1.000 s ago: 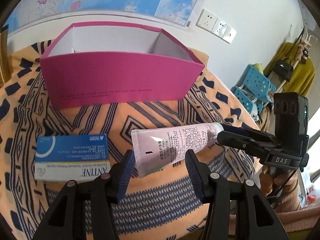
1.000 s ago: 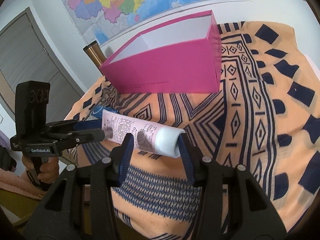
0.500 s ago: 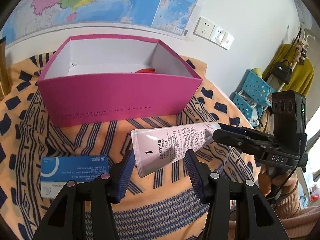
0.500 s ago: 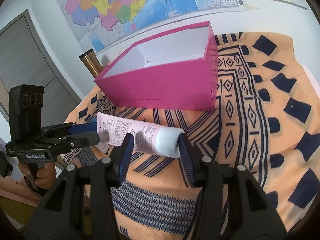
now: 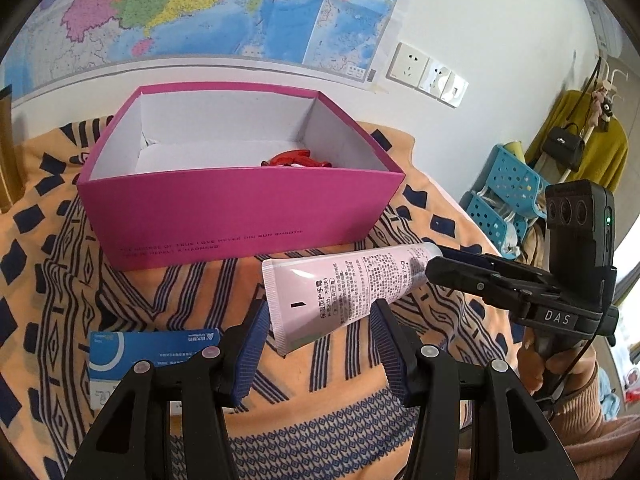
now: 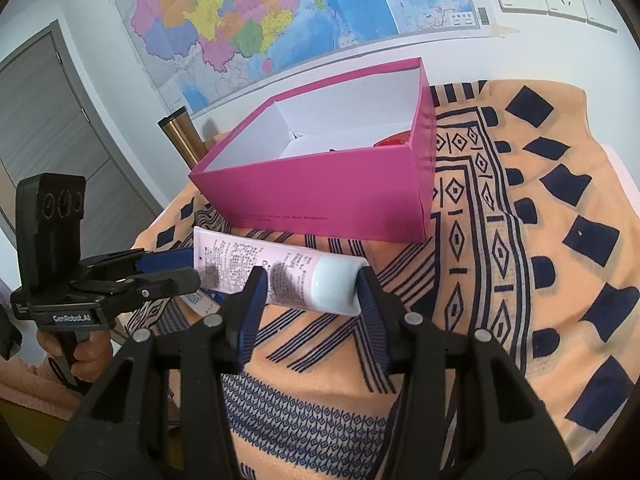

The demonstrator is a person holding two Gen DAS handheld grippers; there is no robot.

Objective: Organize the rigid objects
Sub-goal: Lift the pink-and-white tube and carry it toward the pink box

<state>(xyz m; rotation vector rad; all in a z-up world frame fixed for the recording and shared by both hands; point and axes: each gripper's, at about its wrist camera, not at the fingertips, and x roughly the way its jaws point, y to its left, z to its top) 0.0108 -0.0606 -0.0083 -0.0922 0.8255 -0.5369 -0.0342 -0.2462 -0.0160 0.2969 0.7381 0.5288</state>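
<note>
Beyond our grippers stands the open magenta cardboard box (image 5: pixel 224 208) on the orange patterned cloth (image 6: pixel 520 264). Between them we hold the pale pink plastic tube (image 5: pixel 344 288), left gripper (image 5: pixel 320 326) pinching its crimped end, right gripper (image 6: pixel 310 294) clamping its white cap.

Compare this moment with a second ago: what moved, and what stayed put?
The pink squeeze tube, gripped at its crimped end by the left tool and at its white cap end by the right tool, has risen, so the open magenta cardboard box now shows its inside. Both grips are unchanged; box and blue-and-white carton stayed put.
</note>
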